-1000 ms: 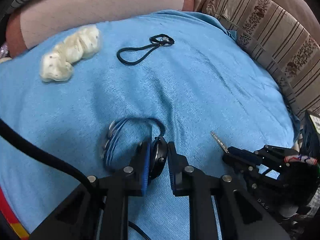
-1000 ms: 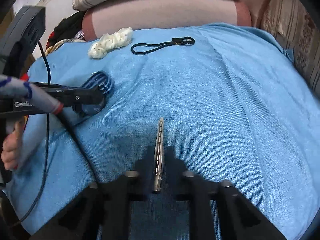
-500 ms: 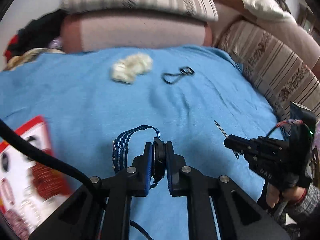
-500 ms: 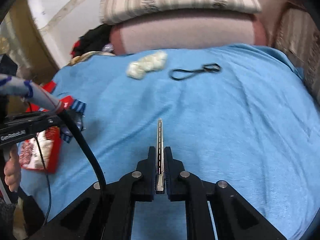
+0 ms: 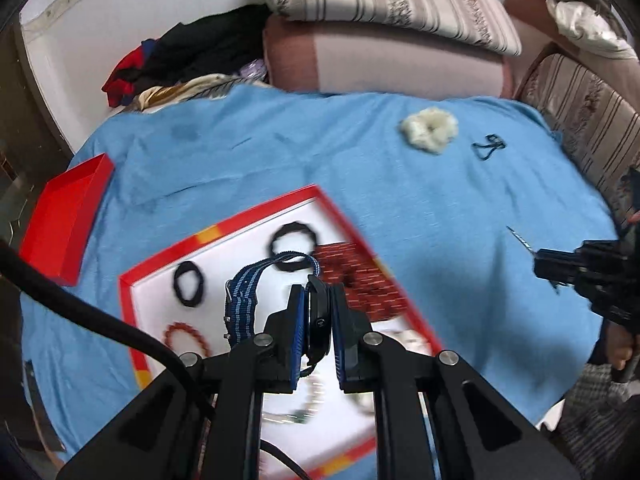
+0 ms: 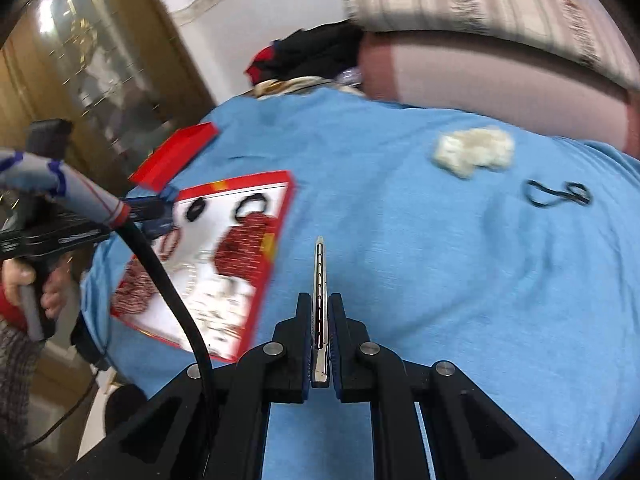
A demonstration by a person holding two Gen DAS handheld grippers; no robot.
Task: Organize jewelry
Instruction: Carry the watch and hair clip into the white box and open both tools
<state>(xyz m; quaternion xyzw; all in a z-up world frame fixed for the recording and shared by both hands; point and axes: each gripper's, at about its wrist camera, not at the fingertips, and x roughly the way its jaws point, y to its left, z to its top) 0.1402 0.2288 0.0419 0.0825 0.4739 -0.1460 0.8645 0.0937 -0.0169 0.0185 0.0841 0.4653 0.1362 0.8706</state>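
Note:
My left gripper (image 5: 317,322) is shut on a black watch (image 5: 318,316) with a blue striped strap (image 5: 244,300), held above a red-rimmed white jewelry box (image 5: 256,216) that holds black hair ties, red beads and other pieces. My right gripper (image 6: 320,344) is shut on a thin silver hair clip (image 6: 320,280), held over the blue cloth to the right of the box (image 6: 280,216). A cream scrunchie (image 5: 430,130) and a black cord (image 5: 490,148) lie on the cloth at the far right; both show in the right wrist view, the scrunchie (image 6: 474,152) and the cord (image 6: 556,194).
A red box lid (image 5: 64,216) lies at the cloth's left edge, also in the right wrist view (image 6: 176,156). Striped sofa cushions (image 5: 380,0) and a pile of clothes (image 5: 192,56) border the far side. A wooden cabinet (image 6: 80,60) stands at the left.
Both grippers have lifted and swung left. The watch is now over the jewelry box, which has come into view. The hair clip stays gripped in the right gripper.

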